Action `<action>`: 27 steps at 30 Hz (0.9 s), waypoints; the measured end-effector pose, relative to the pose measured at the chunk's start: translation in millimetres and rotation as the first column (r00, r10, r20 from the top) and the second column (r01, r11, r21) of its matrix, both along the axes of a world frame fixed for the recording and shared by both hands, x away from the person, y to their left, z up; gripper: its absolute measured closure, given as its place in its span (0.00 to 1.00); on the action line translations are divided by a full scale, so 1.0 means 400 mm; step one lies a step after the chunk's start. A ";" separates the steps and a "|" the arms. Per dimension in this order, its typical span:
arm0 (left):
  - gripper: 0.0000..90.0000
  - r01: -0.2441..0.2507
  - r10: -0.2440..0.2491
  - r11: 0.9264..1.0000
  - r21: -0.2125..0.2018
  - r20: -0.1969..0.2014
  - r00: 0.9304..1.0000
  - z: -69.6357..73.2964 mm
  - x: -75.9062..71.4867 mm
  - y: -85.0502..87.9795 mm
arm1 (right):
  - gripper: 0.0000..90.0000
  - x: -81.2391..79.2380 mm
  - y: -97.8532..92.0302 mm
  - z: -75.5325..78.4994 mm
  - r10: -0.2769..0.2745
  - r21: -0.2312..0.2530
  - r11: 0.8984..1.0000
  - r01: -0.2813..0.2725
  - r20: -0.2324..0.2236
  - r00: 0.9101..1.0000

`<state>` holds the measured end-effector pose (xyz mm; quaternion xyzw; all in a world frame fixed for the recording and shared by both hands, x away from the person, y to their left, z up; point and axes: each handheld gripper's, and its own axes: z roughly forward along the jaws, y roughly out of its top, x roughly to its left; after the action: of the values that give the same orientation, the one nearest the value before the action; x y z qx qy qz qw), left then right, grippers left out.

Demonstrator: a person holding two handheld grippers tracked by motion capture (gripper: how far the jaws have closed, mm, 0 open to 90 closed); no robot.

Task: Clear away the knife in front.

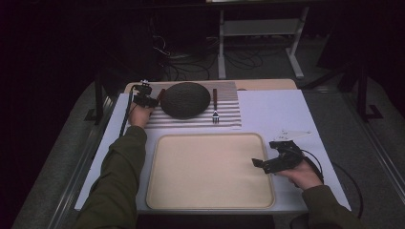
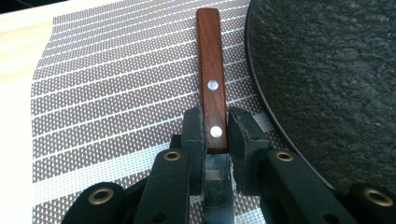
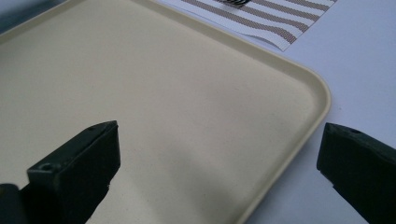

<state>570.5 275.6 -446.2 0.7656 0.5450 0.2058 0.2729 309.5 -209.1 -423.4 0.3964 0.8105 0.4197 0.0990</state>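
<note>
Left gripper (image 2: 215, 135) closed around the near end of a wooden-handled knife (image 2: 212, 79), pads pressing both sides of the brown handle at the lower rivet. Seen in the high view at about ten o'clock of the table, left gripper (image 1: 144, 98) reached forward at the striped placemat's (image 1: 229, 117) left edge. Knife lying flat on the placemat (image 2: 107, 102), handle pointing away toward twelve o'clock, just beside the dark textured plate (image 2: 327, 79) at three o'clock of it. Plate (image 1: 185, 99) centred on the mat, with a fork (image 1: 215, 107) at its three o'clock side, tines toward six.

Right gripper (image 3: 219, 154) spread wide, holding nothing, jaws straddling the corner of the cream tray (image 3: 299, 74). In the high view, right gripper (image 1: 267, 164) at about four o'clock of the table, over the tray's (image 1: 157, 191) right rim. Tray lying at six o'clock of the placemat, on the white table (image 1: 282, 109).
</note>
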 end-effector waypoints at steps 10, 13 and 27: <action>0.86 0.009 -0.009 0.999 -0.032 -0.008 1.000 0.000 0.003 0.012 | 0.00 0.000 0.001 -0.001 0.003 0.002 1.000 -0.003 -0.003 1.000; 0.86 0.015 -0.015 0.999 -0.049 -0.009 1.000 -0.001 0.004 0.018 | 0.00 0.000 0.000 -0.001 0.002 0.003 1.000 -0.002 -0.004 1.000; 0.86 0.069 -0.072 0.995 -0.076 -0.037 0.997 0.006 0.004 0.047 | 0.00 0.001 -0.001 -0.001 -0.001 0.007 1.000 0.001 -0.004 1.000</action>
<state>572.2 294.5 -443.8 0.7777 0.5302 0.1603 0.2974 310.0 -209.5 -423.8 0.3981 0.8090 0.4217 0.0963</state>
